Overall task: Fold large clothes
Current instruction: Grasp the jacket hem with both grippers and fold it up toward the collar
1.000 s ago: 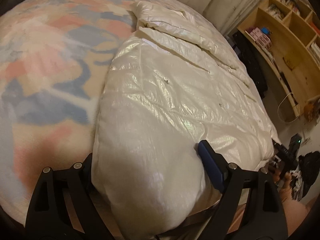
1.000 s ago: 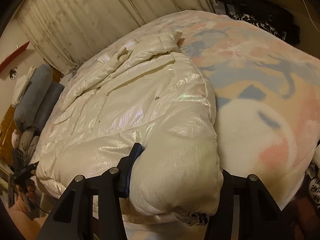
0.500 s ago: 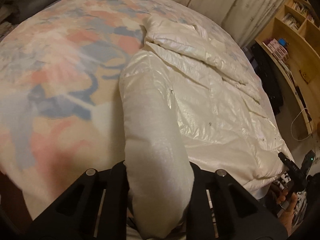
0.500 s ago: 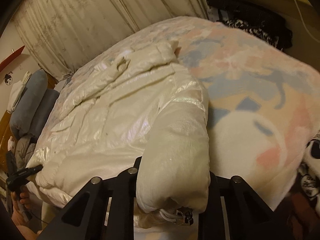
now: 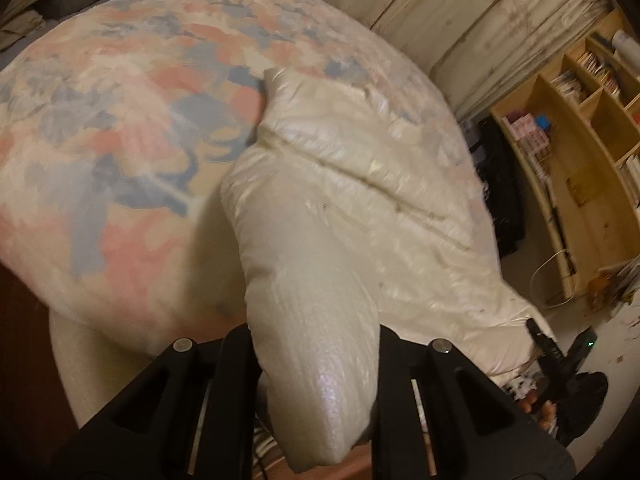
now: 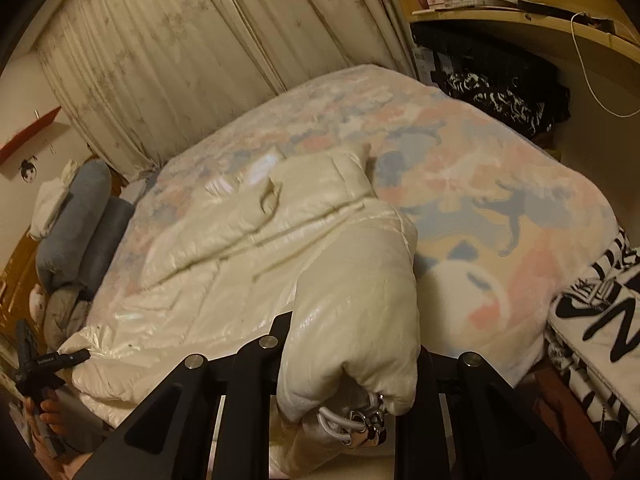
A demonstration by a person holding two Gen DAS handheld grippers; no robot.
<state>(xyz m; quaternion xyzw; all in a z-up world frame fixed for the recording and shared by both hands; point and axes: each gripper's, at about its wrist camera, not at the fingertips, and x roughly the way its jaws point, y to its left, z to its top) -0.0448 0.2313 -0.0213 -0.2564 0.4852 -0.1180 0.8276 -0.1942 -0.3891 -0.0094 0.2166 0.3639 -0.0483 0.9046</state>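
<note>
A large shiny cream puffer jacket [image 5: 360, 208] lies spread on a bed with a pastel pink and blue blanket [image 5: 120, 128]. My left gripper [image 5: 314, 344] is shut on one bottom corner of the jacket and holds it lifted off the bed. In the right wrist view the jacket [image 6: 248, 264] shows again. My right gripper [image 6: 352, 352] is shut on the other bottom corner, where a white drawcord with metal toggles [image 6: 360, 426] hangs. Both held corners bunch thickly between the fingers.
Curtains [image 6: 200, 40] hang behind the bed. A wooden shelf unit [image 5: 580, 140] stands to the right of the bed. Grey pillows [image 6: 76, 232] lie at the far left. Black-and-white fabric [image 6: 592, 340] sits at the bed's right edge. Dark clothes [image 6: 504, 96] are piled by the desk.
Both grippers closed on the jacket's bottom corners and lifted them up and back from the bed. The hem has risen and the fabric bunches between the fingers.
</note>
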